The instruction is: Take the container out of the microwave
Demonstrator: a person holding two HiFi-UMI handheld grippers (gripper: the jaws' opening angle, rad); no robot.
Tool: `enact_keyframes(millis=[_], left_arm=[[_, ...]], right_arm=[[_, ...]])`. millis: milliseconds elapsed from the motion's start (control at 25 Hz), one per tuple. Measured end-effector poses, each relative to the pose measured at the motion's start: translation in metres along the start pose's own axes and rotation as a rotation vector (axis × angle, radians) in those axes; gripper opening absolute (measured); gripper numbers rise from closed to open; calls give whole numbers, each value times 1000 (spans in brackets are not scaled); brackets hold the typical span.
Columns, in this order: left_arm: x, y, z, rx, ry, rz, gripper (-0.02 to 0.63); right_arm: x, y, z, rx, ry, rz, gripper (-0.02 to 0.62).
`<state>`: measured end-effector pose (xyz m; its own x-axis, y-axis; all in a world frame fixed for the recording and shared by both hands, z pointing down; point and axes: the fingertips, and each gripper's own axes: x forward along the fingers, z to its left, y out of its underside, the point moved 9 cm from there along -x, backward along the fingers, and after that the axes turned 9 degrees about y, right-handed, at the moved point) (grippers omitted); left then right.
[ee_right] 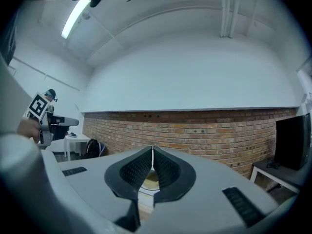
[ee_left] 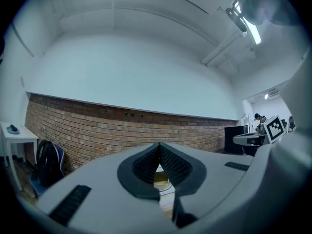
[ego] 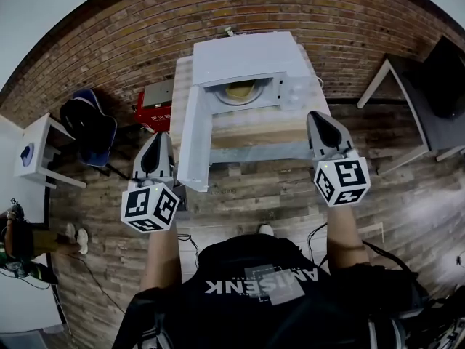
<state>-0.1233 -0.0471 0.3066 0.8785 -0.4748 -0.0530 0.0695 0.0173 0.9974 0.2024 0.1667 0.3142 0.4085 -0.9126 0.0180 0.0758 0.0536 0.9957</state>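
Observation:
A white microwave stands on a wooden table against the brick wall. Its door hangs open, swung out to the left toward me. Inside the cavity sits a yellowish container on the turntable. My left gripper hovers short of the door's outer edge, shut and empty. My right gripper is level with the table's right front corner, also shut with nothing held. In both gripper views the jaw tips meet, and the container shows as a sliver below them.
A red box lies left of the table, and a dark backpack rests on a chair further left. A small white table stands at the far left. At right are a white table frame and a black screen.

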Motion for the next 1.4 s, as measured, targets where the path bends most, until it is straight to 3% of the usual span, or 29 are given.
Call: enact_keyframes(millis=[200, 480, 600, 1000, 1400], left_arm=[[33, 6, -10, -6, 1, 28, 11], [63, 12, 10, 12, 43, 56, 11], [75, 10, 31, 27, 69, 39, 11], [99, 11, 117, -37, 107, 1, 11], [115, 28, 155, -74, 188, 3, 11]], right_arm=[[30, 7, -23, 7, -40, 1, 43], [70, 14, -23, 15, -24, 19, 43], [88, 10, -11, 16, -5, 16, 43], [141, -9, 38, 11, 58, 32, 43], [167, -7, 73, -39, 113, 78, 43]])
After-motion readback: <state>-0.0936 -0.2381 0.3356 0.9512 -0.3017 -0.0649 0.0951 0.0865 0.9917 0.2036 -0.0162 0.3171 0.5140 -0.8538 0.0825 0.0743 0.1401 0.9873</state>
